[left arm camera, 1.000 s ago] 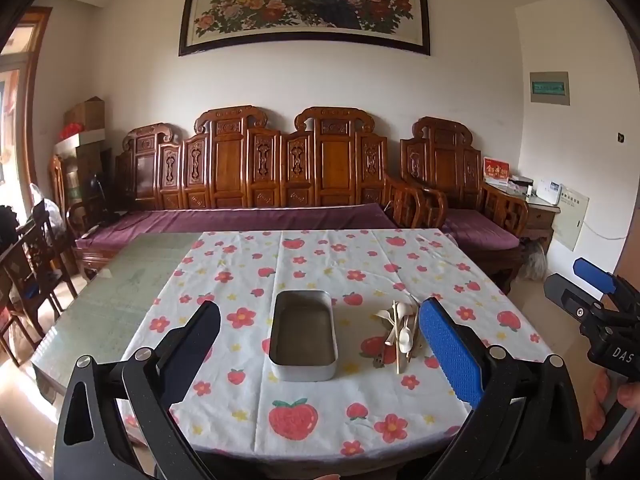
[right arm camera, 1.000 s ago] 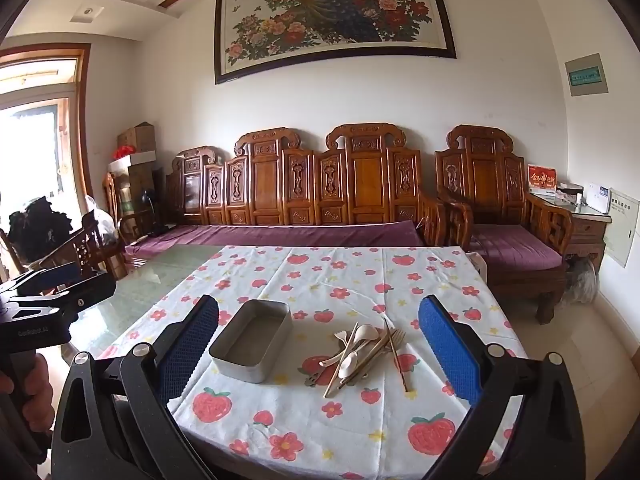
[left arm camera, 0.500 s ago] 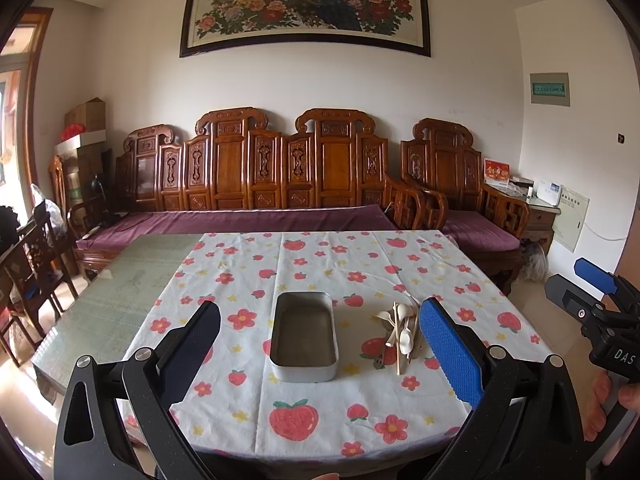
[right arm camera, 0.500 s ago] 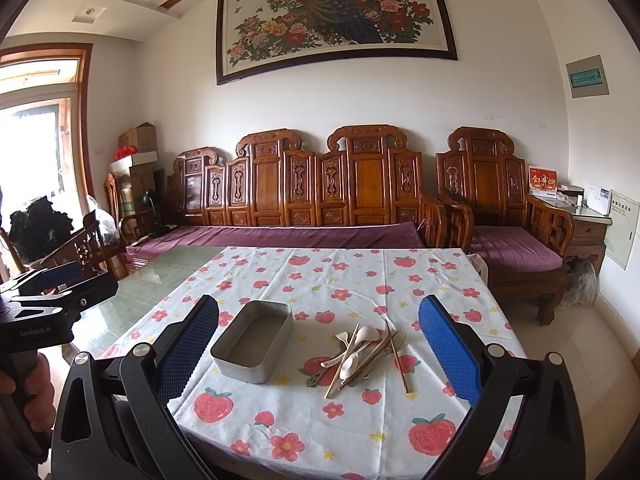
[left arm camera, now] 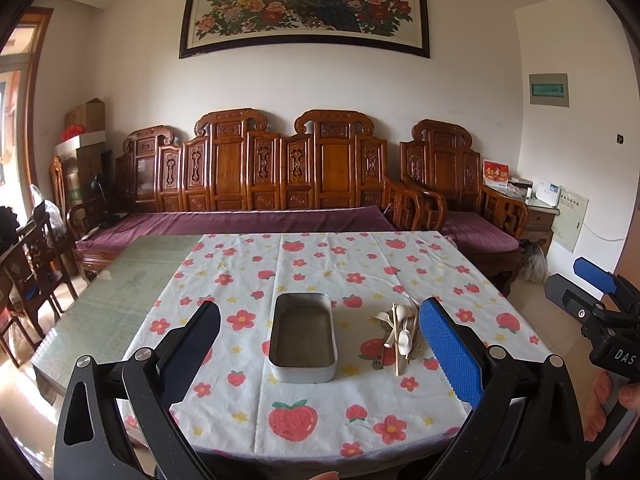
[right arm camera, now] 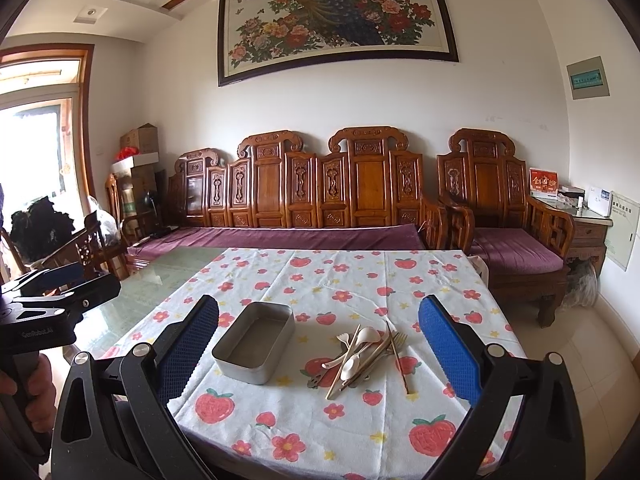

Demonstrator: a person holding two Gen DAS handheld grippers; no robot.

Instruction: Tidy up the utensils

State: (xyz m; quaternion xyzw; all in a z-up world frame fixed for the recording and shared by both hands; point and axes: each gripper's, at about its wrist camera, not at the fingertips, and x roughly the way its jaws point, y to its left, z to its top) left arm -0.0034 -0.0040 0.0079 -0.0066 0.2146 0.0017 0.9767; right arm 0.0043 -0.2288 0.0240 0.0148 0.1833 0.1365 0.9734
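An empty rectangular metal tin (left arm camera: 302,336) (right arm camera: 254,342) sits on the strawberry-print tablecloth (left arm camera: 320,408) (right arm camera: 328,412). To its right lies a pile of utensils (left arm camera: 398,332) (right arm camera: 362,354): pale spoons, a fork and chopsticks. My left gripper (left arm camera: 320,344) is open and empty, held above the table's near edge, short of the tin. My right gripper (right arm camera: 318,342) is open and empty, also short of the tin and the pile. Each gripper shows at the edge of the other's view.
The cloth covers the right part of a glass-topped table (left arm camera: 116,300) (right arm camera: 160,276). A carved wooden sofa (left arm camera: 256,184) with purple cushions stands behind it, an armchair (right arm camera: 504,216) at the right, dark chairs (left arm camera: 28,264) at the left.
Both grippers have drifted very slightly; the table and objects lie as before. Both grippers stay open.
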